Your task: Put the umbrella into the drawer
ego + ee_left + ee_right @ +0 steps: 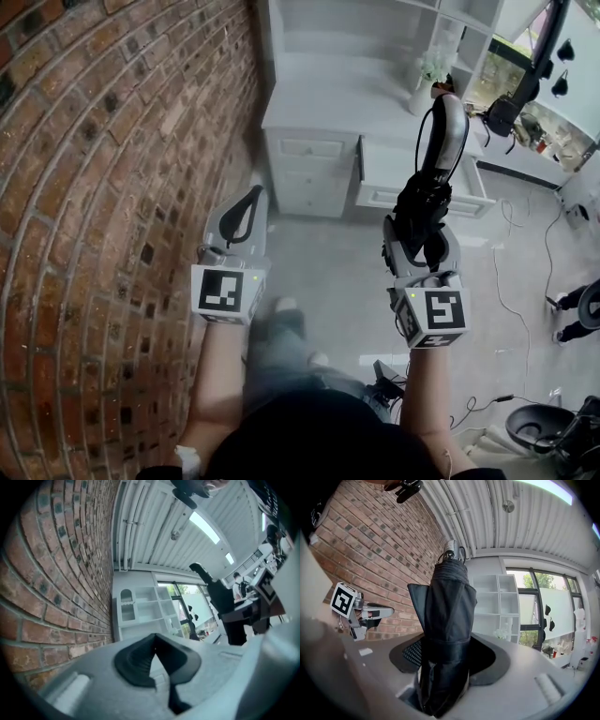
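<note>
Two claws: left claw (253, 195) closed, right claw (446, 111) on one umbrella (423, 208).

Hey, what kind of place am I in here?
Likely an indoor studio or workshop dressed up as a home room: a brick wall, a white drawer cabinet with shelves above, and loose cables across the grey floor.

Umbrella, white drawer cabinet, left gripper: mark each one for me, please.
umbrella (446, 616): right gripper view, on its folded black fabric.
white drawer cabinet (309, 175): head view, on a drawer front.
left gripper (254, 192): head view, at its jaw tips.
</note>
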Available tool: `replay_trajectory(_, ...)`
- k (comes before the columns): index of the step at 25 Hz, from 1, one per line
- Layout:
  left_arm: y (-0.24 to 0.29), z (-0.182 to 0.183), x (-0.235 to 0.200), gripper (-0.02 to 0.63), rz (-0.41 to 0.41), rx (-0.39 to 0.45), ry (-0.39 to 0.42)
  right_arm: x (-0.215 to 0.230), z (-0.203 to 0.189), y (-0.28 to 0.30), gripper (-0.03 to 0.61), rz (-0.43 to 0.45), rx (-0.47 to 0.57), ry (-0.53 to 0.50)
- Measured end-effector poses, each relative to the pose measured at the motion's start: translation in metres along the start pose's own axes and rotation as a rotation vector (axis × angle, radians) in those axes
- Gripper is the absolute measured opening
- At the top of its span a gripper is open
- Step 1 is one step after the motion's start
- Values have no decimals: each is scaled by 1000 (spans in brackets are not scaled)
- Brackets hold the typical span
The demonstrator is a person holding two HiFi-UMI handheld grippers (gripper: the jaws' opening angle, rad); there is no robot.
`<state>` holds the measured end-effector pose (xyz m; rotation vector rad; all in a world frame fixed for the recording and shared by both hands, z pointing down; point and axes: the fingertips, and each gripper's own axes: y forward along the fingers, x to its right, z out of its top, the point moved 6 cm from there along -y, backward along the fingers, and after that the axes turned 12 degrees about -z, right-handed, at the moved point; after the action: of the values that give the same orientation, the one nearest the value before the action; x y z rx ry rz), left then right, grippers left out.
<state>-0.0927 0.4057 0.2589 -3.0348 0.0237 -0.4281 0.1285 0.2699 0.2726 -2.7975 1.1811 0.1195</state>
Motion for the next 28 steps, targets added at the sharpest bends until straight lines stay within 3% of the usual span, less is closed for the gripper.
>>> replay_trajectory(17,135,-40,-52,-3,-112,49,-5,50,-23,102,252,-116,-37,-18)
replay_trajectory(22,197,-55,-103,-3,-122,75,-26,59,-25,166,253,-147,-61,-57)
replay_trajectory(28,264,-69,-144,-3,-169,94,-36,77,-24,233,253,-205,-69,-26)
